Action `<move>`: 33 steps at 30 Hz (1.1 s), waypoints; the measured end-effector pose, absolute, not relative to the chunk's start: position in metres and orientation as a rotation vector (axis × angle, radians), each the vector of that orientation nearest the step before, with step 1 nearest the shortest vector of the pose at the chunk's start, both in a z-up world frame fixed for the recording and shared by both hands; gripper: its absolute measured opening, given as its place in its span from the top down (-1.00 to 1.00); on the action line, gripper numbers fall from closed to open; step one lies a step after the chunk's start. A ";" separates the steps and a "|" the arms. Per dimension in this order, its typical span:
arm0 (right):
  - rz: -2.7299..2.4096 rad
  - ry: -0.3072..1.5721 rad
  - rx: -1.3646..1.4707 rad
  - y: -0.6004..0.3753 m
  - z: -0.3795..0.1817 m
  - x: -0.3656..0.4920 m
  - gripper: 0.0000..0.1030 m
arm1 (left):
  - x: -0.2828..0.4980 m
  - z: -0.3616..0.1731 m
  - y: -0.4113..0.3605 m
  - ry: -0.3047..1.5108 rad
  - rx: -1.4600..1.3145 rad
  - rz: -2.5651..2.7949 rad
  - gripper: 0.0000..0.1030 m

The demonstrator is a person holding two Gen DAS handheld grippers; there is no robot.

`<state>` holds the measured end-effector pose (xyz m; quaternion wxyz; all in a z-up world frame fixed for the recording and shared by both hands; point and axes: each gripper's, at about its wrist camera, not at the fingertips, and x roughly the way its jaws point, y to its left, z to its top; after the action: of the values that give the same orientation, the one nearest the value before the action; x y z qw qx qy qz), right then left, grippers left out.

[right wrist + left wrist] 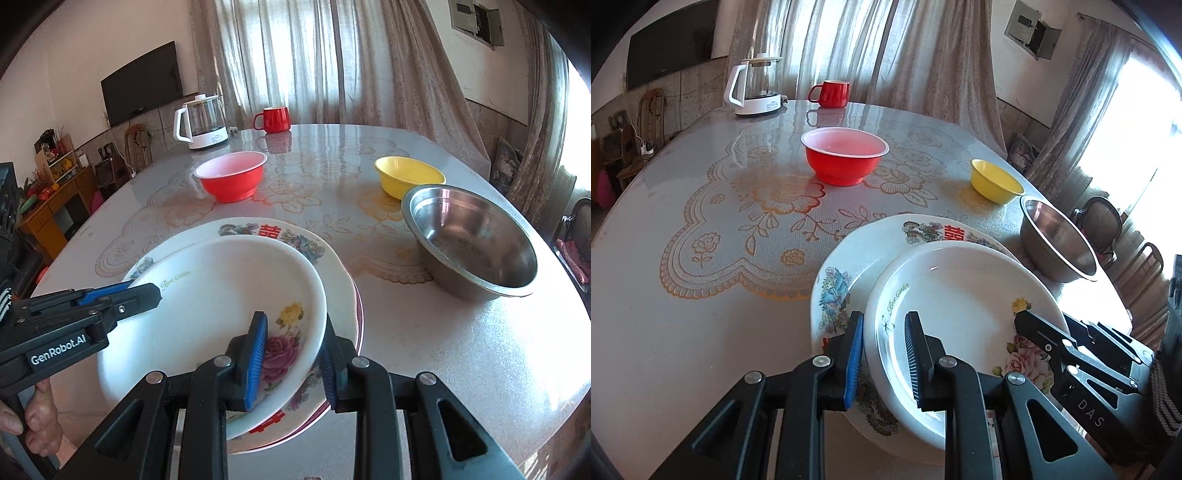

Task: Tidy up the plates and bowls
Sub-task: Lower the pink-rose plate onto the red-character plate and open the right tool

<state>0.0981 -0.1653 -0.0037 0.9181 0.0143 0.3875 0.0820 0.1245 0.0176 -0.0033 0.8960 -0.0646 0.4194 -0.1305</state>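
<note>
Slipping is the danger: left gripper (884, 360) and right gripper (293, 363) each pinch the rose plate (207, 314) rim above the dragon plate (332, 273), so uneven lowering may chip both.

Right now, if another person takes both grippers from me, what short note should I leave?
Left gripper: shut on the left rim of the rose plate.
Right gripper: shut on the right rim of that plate.
The rose plate sits over the larger patterned plate; whether it already rests there is unclear.
Red bowl, yellow bowl and steel bowl stand separately on the table.
Done: the plates are nearly stacked. Left: release the plate, then gather the bowls.
</note>
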 end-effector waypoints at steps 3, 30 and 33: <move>0.169 0.793 0.009 -0.162 -0.005 0.100 0.49 | 0.127 -0.003 0.021 0.870 -0.154 -0.254 0.59; 0.098 0.762 -0.170 -0.141 -0.013 0.111 0.39 | 0.128 0.002 0.011 0.839 -0.072 -0.249 0.43; 0.126 0.780 -0.050 -0.153 -0.009 0.111 0.39 | 0.128 0.000 0.008 0.855 -0.061 -0.237 0.35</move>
<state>0.1115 -0.1534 -0.0089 0.9227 -0.0242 0.3799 0.0612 0.1277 0.0084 -0.0001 0.9027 -0.0296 0.4136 -0.1148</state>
